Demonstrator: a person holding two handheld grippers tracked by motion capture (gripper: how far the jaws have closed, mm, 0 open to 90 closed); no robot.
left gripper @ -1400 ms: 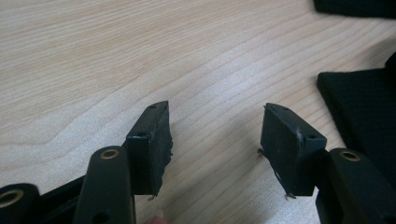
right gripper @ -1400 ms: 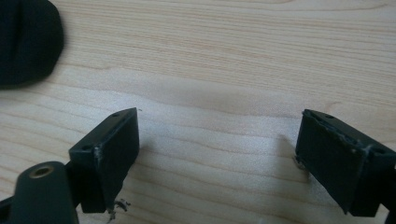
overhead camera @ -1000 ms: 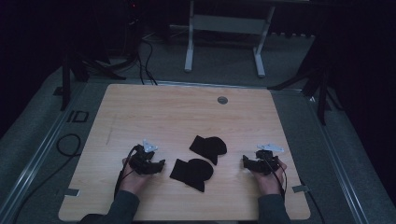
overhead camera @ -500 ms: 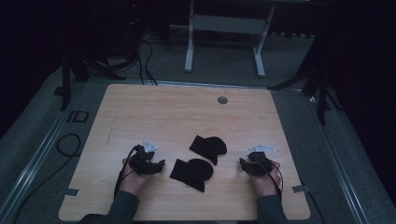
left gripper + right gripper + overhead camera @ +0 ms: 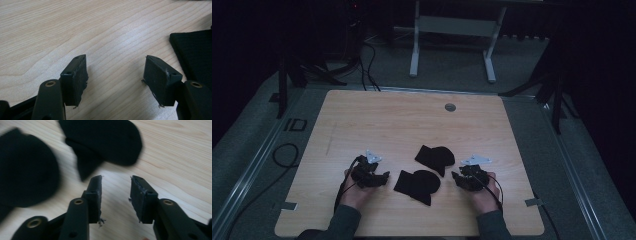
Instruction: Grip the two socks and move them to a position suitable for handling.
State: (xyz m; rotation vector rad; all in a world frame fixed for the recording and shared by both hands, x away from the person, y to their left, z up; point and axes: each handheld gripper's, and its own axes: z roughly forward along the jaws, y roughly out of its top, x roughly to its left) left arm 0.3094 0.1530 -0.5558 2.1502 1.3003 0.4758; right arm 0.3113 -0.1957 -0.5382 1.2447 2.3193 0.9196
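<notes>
Two black cloth pieces lie on the wooden table (image 5: 377,120): the nearer cloth (image 5: 417,184) and the farther cloth (image 5: 435,158). My left gripper (image 5: 383,178) rests on the table just left of the nearer cloth, open, with bare wood between its jaws (image 5: 116,75); the cloth's edge (image 5: 193,53) lies beside its right jaw. My right gripper (image 5: 454,176) sits right of both cloths, open and holding nothing (image 5: 116,192). Beyond its jaws lie the farther cloth (image 5: 105,140) and, at the left, the nearer cloth (image 5: 25,170).
A round grommet (image 5: 450,107) is set in the table near its far edge. A white metal stand (image 5: 452,30) and cables (image 5: 367,55) are on the floor behind the table. Tape tabs mark the near corners.
My right gripper has moved left toward the cloths. The left gripper has stayed where it was.
</notes>
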